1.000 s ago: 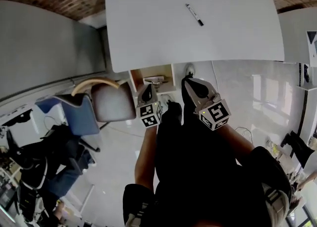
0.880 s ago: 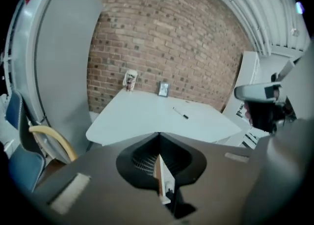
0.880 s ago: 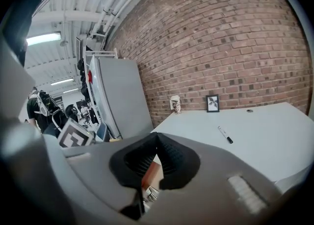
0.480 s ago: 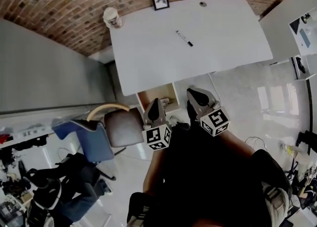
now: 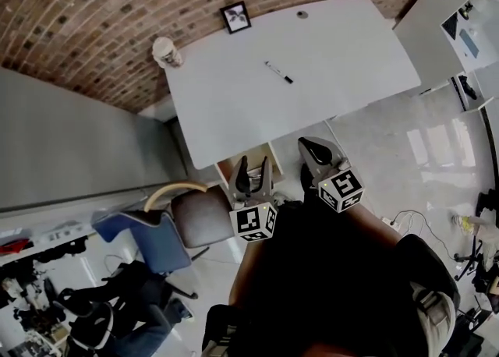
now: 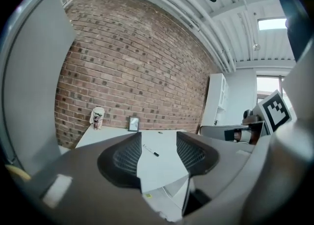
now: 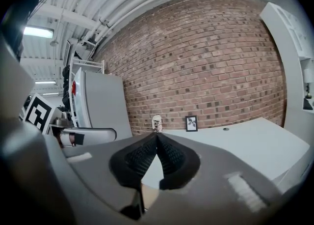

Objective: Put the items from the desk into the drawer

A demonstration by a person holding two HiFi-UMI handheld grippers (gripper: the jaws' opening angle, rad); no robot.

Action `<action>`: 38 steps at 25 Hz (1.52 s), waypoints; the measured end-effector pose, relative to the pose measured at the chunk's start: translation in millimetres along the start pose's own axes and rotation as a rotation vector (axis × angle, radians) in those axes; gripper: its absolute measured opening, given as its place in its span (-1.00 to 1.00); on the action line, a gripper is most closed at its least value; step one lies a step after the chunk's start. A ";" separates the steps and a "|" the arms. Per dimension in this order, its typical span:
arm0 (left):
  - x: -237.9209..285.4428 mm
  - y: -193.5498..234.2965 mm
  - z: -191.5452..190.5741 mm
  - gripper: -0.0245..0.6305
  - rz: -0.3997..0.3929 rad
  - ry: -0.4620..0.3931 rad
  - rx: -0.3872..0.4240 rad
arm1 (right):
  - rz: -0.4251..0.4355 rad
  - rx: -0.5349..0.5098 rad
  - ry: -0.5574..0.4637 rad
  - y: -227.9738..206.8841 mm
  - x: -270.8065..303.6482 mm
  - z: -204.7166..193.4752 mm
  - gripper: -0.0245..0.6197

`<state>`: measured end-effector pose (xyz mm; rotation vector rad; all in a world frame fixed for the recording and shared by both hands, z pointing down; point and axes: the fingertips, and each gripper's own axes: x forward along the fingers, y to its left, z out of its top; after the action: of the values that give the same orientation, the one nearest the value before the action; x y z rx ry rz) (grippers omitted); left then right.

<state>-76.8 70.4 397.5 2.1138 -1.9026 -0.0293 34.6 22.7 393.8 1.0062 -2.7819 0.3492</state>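
Note:
A white desk (image 5: 335,67) stands against a brick wall. On it lie a black marker (image 5: 278,72), a paper cup (image 5: 166,52), a small picture frame (image 5: 235,17) and a small round object (image 5: 302,14). Under the desk's near edge an open drawer (image 5: 226,168) shows. My left gripper (image 5: 255,164) hangs above the drawer; its jaws have just been opening and nothing is between them. In the left gripper view the marker (image 6: 149,151) shows far off between the open jaws (image 6: 158,135). My right gripper (image 5: 306,143) is shut and empty, its tips (image 7: 157,136) pointing toward the cup (image 7: 157,123).
A brown-seated chair (image 5: 199,215) and a blue chair (image 5: 148,235) stand left of the drawer. A grey partition (image 5: 70,145) runs along the left. Another white desk (image 5: 460,5) stands at the upper right. Cables (image 5: 405,219) lie on the glossy floor at the right.
The left jaws went from shut to open. Both grippers rose away from the drawer. The head view tilted, so the desk's far edge, the frame and the wall came into sight.

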 end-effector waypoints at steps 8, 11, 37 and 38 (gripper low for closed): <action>41.9 -18.0 -0.9 -0.14 -0.034 0.060 0.011 | -0.049 0.023 -0.011 -41.8 -3.6 8.6 -0.91; 61.4 -25.8 0.3 -0.13 -0.042 0.070 0.017 | -0.063 0.031 -0.013 -61.4 -1.6 12.8 -0.91; 269.9 -45.9 -67.7 -0.07 0.035 0.302 -0.035 | -0.108 0.110 0.047 -236.0 45.4 23.4 -0.91; 277.9 -44.1 -73.7 -0.07 0.045 0.313 -0.038 | -0.106 0.112 0.051 -240.8 47.3 22.2 -0.91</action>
<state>16.1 -182.1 508.1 1.9190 -1.7474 0.2573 152.5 -191.8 422.5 1.1471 -2.6771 0.5135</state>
